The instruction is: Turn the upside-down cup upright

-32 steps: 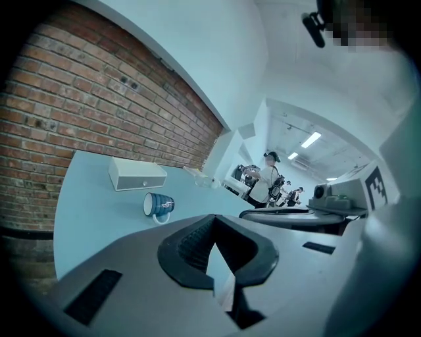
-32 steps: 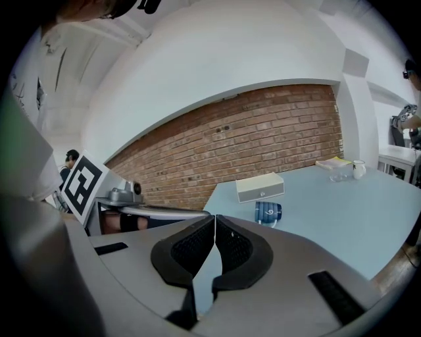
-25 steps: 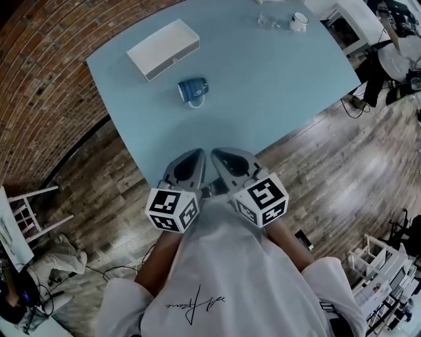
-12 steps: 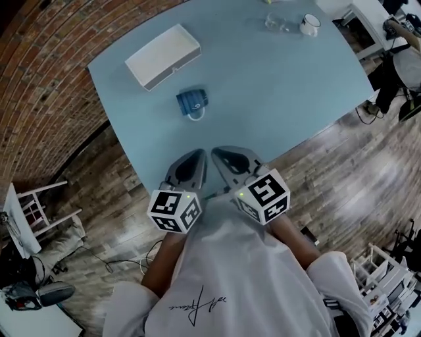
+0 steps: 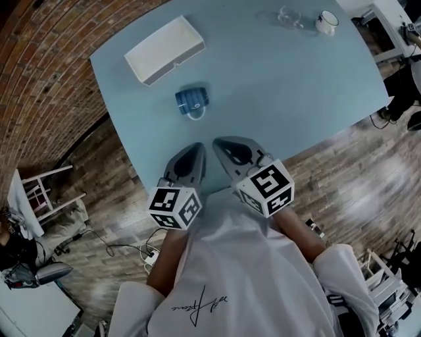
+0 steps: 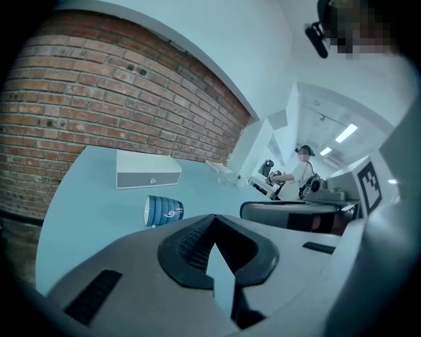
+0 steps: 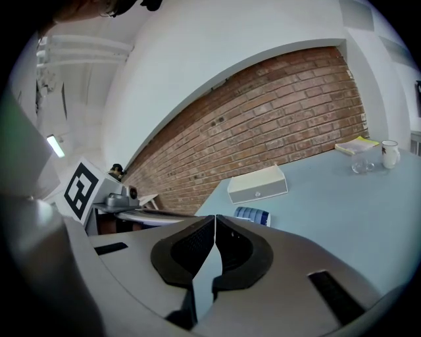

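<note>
in the right gripper view the cup's [image 7: 253, 214] lower part was cut off by that gripper's own grey body, so only a band of blue stripes showed. the hands were hidden under the marker cubes in the head view, and the far edge of the table [image 5: 283, 85] ran out of the top of that picture. a clear glass [image 5: 288, 16] at the far side was faint and hard to make out, with a white mug [image 5: 327, 22] just beside it.

the left gripper [image 6: 214, 220] was clenched, its dark pads meeting at the tips with nothing between them. the right gripper [image 7: 214, 220] was clenched the same way, tips together and empty. both were held side by side over the near edge of the table, close to the person's white shirt [image 5: 230, 276], touching nothing and well apart from the cup.

the cup was blue with paler stripes and a small pale mark on its side. it sat on the table between the grippers and a white box [image 5: 164, 49], nearer the box. from the left gripper view it seemed to lie on its side, the wider end with a pale rim to the left. its handle pointed toward the person in the head view.
</note>
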`<state>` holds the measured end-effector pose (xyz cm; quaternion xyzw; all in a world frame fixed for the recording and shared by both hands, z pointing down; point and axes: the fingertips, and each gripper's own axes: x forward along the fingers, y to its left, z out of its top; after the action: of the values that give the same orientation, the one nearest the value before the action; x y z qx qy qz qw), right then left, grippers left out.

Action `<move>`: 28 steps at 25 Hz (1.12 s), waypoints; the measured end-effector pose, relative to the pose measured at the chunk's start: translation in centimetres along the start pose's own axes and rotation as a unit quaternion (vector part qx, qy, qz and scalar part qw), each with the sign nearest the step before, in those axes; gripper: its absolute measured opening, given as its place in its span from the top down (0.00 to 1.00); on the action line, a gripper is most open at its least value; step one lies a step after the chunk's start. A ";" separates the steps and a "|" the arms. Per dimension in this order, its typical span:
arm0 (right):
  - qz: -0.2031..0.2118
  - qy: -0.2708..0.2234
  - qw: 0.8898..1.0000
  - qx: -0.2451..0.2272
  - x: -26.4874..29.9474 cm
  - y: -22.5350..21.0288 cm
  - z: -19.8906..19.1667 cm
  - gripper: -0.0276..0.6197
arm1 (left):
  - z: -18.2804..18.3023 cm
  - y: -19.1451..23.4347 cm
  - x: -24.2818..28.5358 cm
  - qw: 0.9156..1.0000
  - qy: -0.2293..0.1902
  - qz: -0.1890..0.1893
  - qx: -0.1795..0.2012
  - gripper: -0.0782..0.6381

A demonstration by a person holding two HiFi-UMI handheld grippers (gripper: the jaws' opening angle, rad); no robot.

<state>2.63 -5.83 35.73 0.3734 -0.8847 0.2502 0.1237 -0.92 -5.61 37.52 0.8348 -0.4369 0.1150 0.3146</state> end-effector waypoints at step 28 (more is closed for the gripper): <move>0.043 0.040 0.998 -0.003 4.4 -3.2 0.7 0.92 | 1.4 4.8 2.9 0.995 -0.025 0.049 -0.081 0.88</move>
<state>1.82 -10.72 38.07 0.3243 -0.8950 0.2672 0.1497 -3.14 -10.39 39.88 0.7868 -0.4927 0.0732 0.3645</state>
